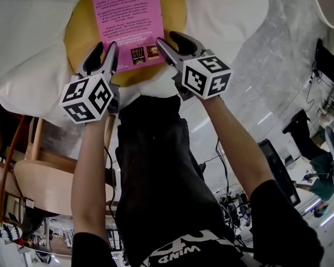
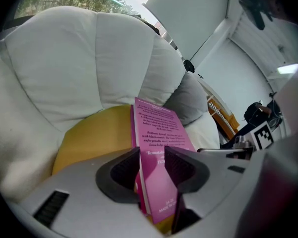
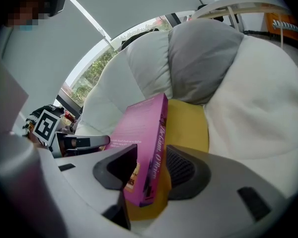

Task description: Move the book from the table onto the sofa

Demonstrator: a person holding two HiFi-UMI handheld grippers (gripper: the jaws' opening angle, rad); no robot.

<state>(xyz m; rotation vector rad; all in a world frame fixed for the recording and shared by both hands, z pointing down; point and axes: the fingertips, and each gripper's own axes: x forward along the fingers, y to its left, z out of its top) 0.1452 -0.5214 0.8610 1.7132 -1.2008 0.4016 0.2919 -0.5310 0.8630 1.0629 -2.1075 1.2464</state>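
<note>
A pink book (image 1: 131, 21) lies on a yellow cushion (image 1: 80, 32) in the seat of a white padded sofa (image 1: 28, 38). My left gripper (image 1: 104, 52) is at the book's near left corner. In the left gripper view its pads close on that edge of the book (image 2: 161, 128). My right gripper (image 1: 172, 42) is at the near right corner. In the right gripper view its pads sit on either side of the spine of the book (image 3: 139, 128), with the cushion (image 3: 188, 123) underneath. Each gripper's marker cube shows in the other's view.
A grey pillow (image 3: 201, 58) leans against the sofa back behind the book. A wooden chair (image 1: 39, 177) stands at the lower left. Marble floor (image 1: 267, 65) runs to the right, with cables and a seated person (image 1: 323, 177) further off.
</note>
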